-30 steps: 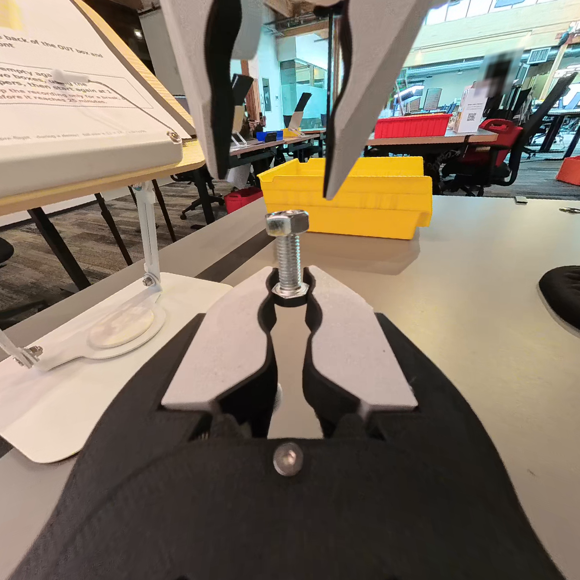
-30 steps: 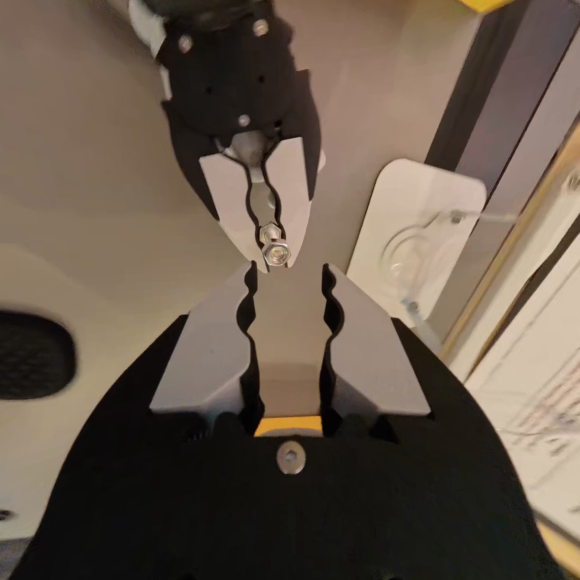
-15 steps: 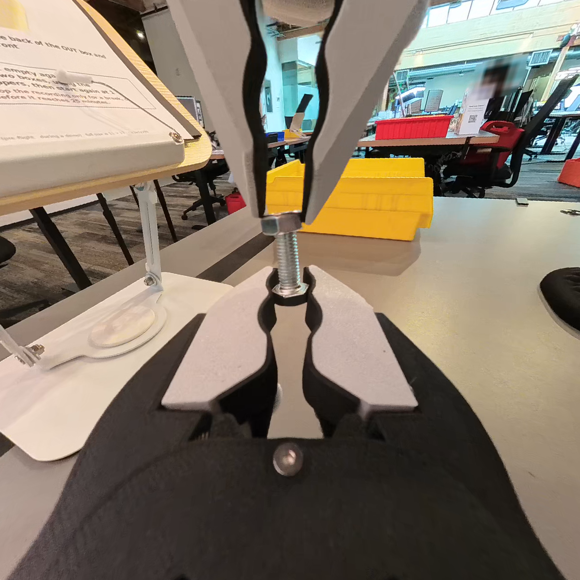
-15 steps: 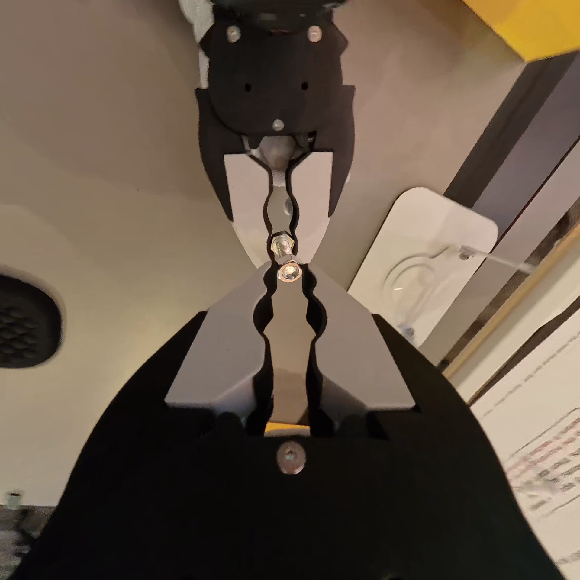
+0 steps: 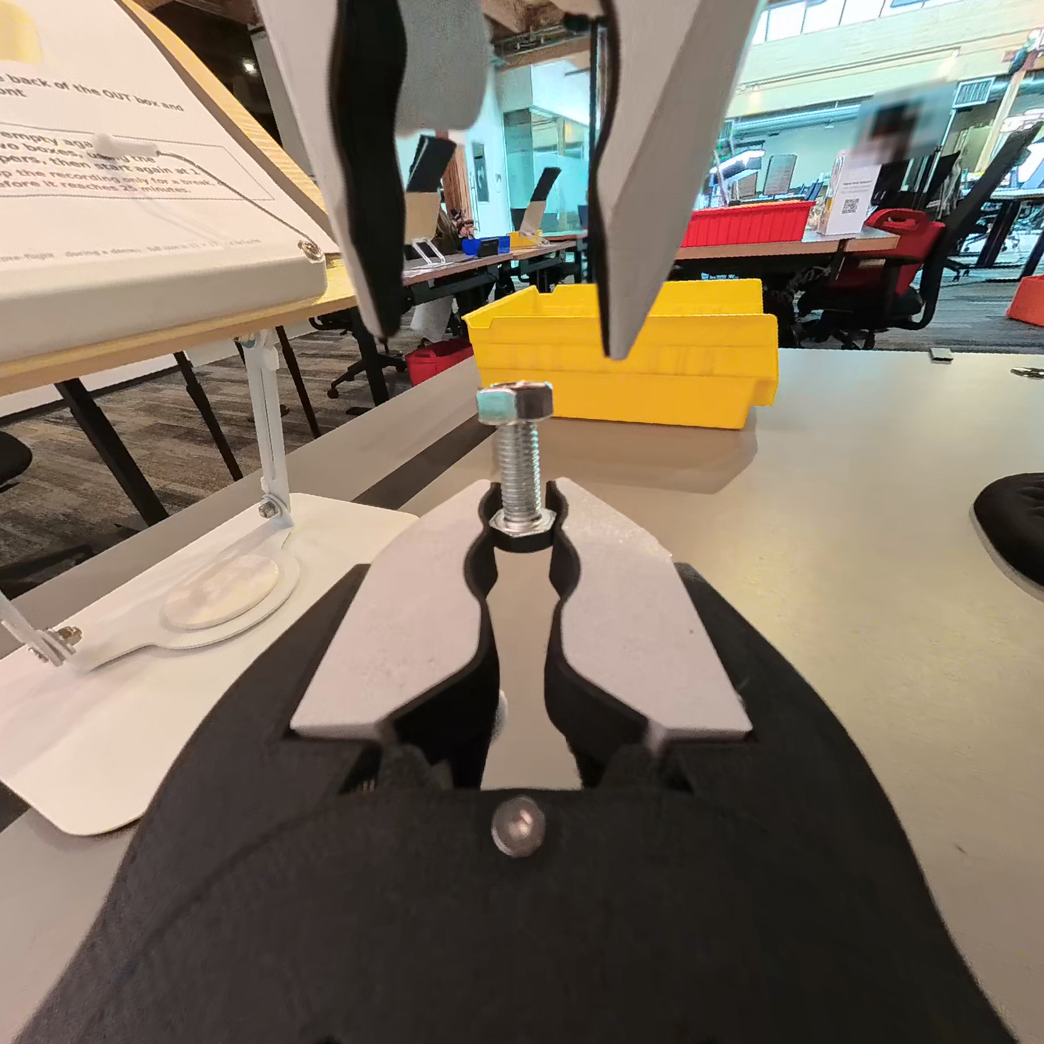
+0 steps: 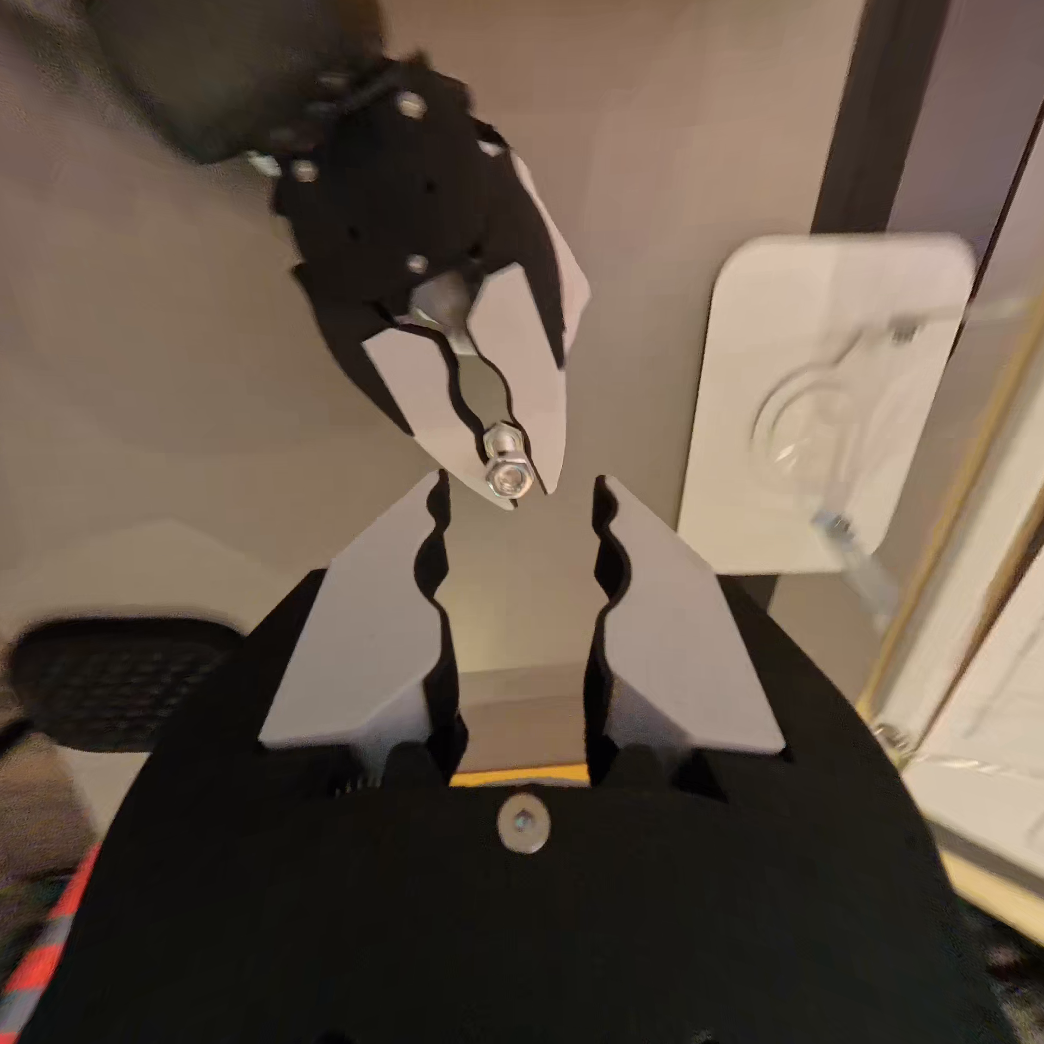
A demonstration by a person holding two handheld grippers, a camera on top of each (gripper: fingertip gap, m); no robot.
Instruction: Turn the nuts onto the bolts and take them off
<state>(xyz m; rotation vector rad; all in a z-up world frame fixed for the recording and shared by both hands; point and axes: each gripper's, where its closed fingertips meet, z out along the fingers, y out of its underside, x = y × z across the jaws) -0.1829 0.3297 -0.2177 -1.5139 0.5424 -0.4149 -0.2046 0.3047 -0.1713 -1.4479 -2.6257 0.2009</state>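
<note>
A silver bolt (image 5: 517,452) stands upright with its hex head on top and its thread running down into a silver nut (image 5: 522,522). My left gripper (image 5: 522,517) is shut on the nut and holds it level above the table. My right gripper (image 5: 497,344) hangs open just above the bolt head, fingers pointing down, touching nothing. In the right wrist view the bolt head (image 6: 510,478) and nut (image 6: 501,439) show end-on in the left gripper (image 6: 511,452), just beyond my open right gripper (image 6: 517,486).
A yellow bin (image 5: 627,361) stands behind the bolt on the grey table (image 5: 847,508). A white document stand (image 5: 186,593) with a printed sheet is at the left. A black round pad (image 5: 1011,531) lies at the right edge. Desks, chairs and a red bin (image 5: 745,223) are beyond. One gripper's finger ends stand about 6 cm off the other's.
Half a second ago my right gripper was shut on the bolt head. It has opened, lifted off and turned. The left gripper holds the nut as before.
</note>
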